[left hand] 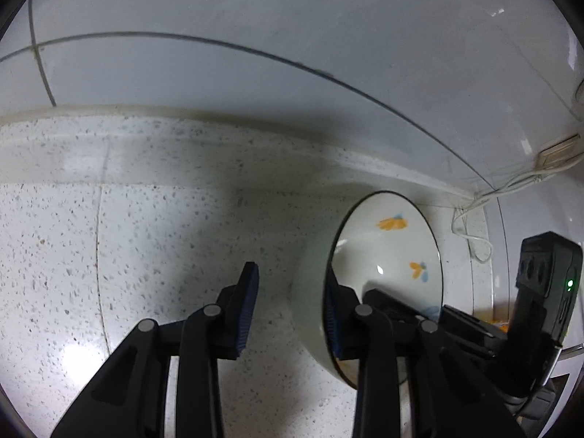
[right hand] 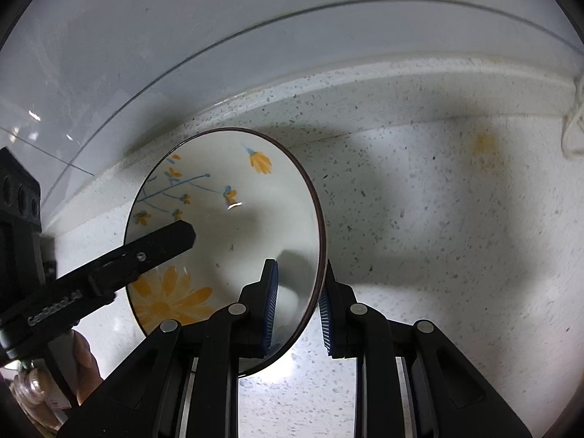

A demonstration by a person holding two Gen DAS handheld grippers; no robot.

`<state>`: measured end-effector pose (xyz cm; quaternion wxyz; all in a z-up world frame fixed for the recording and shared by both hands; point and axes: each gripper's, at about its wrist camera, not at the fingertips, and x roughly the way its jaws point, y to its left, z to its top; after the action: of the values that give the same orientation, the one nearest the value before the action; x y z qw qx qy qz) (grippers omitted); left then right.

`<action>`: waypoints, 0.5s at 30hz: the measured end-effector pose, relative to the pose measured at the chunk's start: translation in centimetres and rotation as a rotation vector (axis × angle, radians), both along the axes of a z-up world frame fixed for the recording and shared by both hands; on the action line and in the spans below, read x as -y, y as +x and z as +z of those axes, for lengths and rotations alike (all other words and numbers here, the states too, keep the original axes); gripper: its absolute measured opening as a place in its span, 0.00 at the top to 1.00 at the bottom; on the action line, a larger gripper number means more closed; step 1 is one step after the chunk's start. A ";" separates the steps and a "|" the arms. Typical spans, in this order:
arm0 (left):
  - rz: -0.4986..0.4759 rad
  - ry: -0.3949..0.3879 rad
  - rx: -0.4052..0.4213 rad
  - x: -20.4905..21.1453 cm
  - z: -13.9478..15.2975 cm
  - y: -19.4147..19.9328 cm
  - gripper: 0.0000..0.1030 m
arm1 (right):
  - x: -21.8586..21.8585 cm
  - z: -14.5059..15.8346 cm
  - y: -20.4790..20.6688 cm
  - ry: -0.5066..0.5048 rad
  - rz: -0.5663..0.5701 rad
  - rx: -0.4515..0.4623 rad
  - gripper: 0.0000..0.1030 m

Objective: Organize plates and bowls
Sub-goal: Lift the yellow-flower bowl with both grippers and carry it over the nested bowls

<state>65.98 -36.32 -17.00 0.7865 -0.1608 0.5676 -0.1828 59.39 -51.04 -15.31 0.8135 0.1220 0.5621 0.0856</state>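
Speckled counter (right hand: pixel 438 219), bowl (right hand: pixel 226 219) between pads

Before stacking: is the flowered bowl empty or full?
Empty: the bowl shows only its bare painted inside, tipped on edge.

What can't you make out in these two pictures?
- Bowl base: right wrist view, hidden behind its own body and the right tool.
- Bowl's lower rim: left wrist view, covered by the left tool linkage.
- Whether either tool actually pinches the rim: unclear.
- Other plates or bowls: none in frame.
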 end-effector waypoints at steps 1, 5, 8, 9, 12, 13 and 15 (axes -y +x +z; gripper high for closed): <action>-0.006 0.006 0.006 0.4 0.0 0.0 0.74 | -0.1 0.1 0.1 -0.014 0.000 0.001 0.81; -0.045 0.009 0.006 2.6 -0.5 -0.2 0.86 | 0.3 0.4 1.0 -0.033 -0.015 0.003 0.81; -0.056 0.025 0.016 3.1 -0.5 -0.5 0.87 | 0.0 0.5 1.3 -0.017 0.011 -0.001 0.88; -0.052 0.021 0.012 3.1 -0.6 -0.7 0.87 | -0.2 0.5 1.2 -0.024 0.016 -0.003 0.88; -0.056 0.027 0.004 3.4 -0.3 -1.6 0.87 | -0.4 0.4 0.8 -0.019 0.015 -0.015 0.88; -0.057 0.030 -0.004 3.7 -0.4 -2.0 0.87 | -0.4 0.3 0.6 -0.010 0.012 -0.016 0.88; -0.063 0.032 -0.025 3.7 -0.4 -3.2 0.87 | -0.3 0.2 -0.2 0.005 0.004 -0.021 0.88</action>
<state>62.76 -40.00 -17.40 0.7756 -0.1325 0.5850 -0.1965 59.17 -50.69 -15.15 0.8070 0.1236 0.5708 0.0873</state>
